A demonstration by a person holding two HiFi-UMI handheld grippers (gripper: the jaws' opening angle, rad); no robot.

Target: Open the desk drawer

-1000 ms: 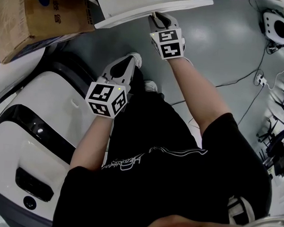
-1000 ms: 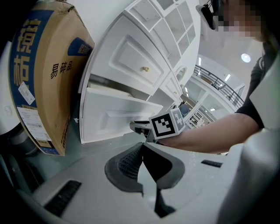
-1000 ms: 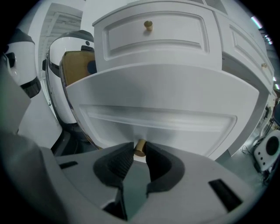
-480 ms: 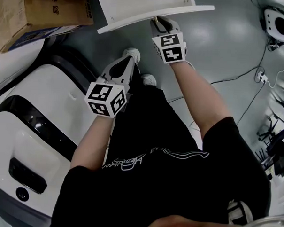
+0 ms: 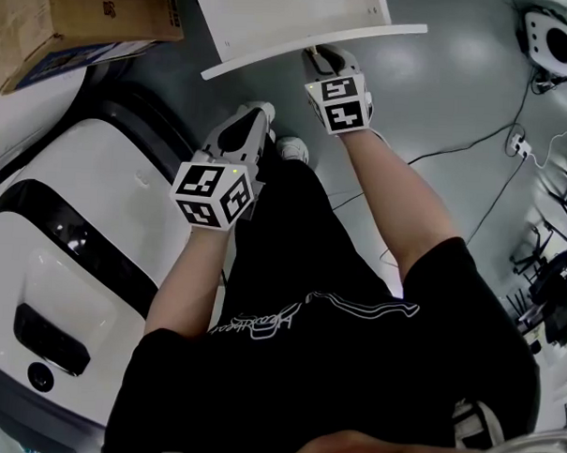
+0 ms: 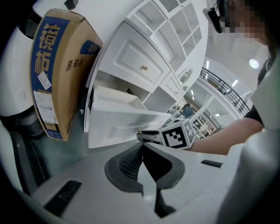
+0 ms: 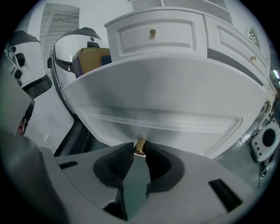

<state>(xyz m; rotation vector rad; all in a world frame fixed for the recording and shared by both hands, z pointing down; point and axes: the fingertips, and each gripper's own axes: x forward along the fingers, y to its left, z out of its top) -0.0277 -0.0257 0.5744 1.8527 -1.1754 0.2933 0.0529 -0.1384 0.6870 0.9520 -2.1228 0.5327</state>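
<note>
— While the right gripper [image 7: 139, 151] clamps its knob [image 7: 140, 145], the drawer [image 7: 162, 100] stands well out from the desk's front edge, under a second drawer [image 7: 153, 35] that sits flush and closed

— What does it look like?

— White all over, smooth painted board, with a flat front panel framed by a raised moulding. Seen from the head view, its front shows as a thin white strip and the inside is white too. The knob is small, round and brass-coloured, set at the middle of the front panel

— And the jaws?

— On the right, the two dark ribbed pads [image 7: 119, 162] are nearly together, pinching the knob from both sides at their tips. On the left gripper [image 6: 142, 148] the jaws are closed tip to tip with nothing between them. It is held apart from the drawer and touches nothing

— Anything else by the desk?

— A brown cardboard box [image 6: 57, 74] with blue print stands upright beside the desk's left end. Next to it is a big rounded machine [image 5: 66, 258], glossy white with black trim. The floor [image 5: 458, 97] is grey, smooth and slightly shiny, with thin black cables [image 5: 474, 163] lying across it. Each gripper is pale grey plastic with a black-and-white marker cube [image 5: 338, 103] at its back
</note>
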